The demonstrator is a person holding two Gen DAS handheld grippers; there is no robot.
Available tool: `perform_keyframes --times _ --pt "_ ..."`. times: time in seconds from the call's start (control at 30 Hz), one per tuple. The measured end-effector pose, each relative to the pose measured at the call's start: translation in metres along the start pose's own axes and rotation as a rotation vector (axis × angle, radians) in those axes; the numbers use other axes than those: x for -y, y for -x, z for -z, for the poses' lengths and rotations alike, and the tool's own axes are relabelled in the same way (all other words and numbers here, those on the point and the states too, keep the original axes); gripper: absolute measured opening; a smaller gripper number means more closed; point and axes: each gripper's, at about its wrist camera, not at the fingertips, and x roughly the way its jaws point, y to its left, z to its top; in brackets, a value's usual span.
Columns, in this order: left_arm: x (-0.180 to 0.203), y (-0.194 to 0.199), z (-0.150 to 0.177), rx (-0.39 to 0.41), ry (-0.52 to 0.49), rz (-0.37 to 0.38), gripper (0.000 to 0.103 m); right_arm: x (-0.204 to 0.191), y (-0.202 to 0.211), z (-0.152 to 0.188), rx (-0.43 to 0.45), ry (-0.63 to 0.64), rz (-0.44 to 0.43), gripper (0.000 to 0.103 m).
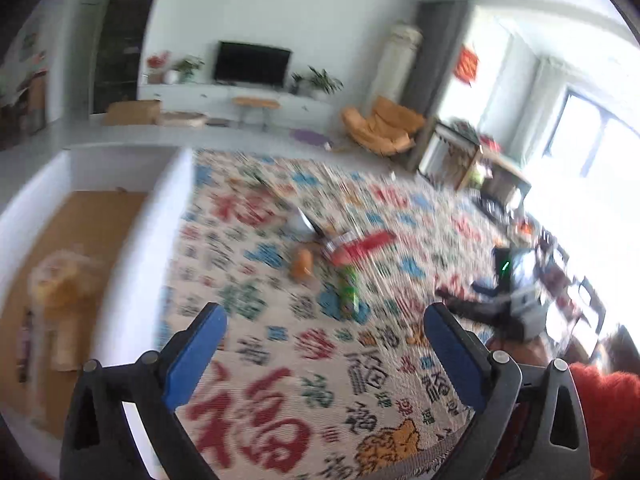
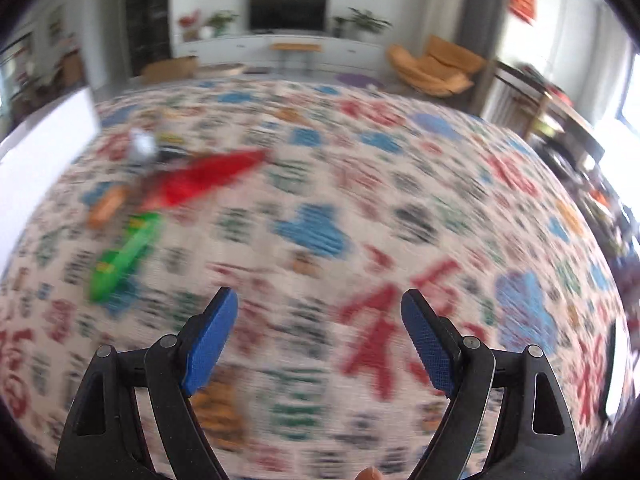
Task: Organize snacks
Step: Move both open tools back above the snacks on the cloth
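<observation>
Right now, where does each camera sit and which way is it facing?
Left wrist: sits behind the open left gripper, angled down across the patterned cloth toward the TV wall; white box at left, a red sleeve at lower right.
Right wrist: behind the open right gripper, tilted down at the cloth; a fingertip at the bottom edge.
Shared: the red packet, green packet, TV, orange chair.

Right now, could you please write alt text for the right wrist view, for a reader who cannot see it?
The open, empty right gripper points down at a patterned tablecloth. At left lie a few blurred snacks, among them a red packet and a green packet. A living room with a television is behind.
</observation>
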Motion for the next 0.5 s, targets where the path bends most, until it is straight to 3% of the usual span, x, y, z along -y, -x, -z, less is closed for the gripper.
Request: perform_keyframes --times 0.07,0.17,0.27,0.5 --pt "0.014 -0.03 0.009 -0.039 -0.032 -0.023 0.098 0.03 -0.007 0.006 -0.006 -0.049 0.034 0.086" --pt "0.016 -0.073 0.022 -0.084 -0.071 -0.114 0.098 0.057 -0.021 0.014 -0.029 -0.1 0.059 0.086" --pt "-0.003 -0.103 0.03 -0.11 -0.08 -0.183 0.098 0.07 -0.026 0.019 -0.056 -0.169 0.009 0.087" --pt "-0.047 -0.156 0.041 -0.227 -0.026 -0.226 0.098 0.07 -0.03 0.017 -0.063 -0.17 0.007 0.089"
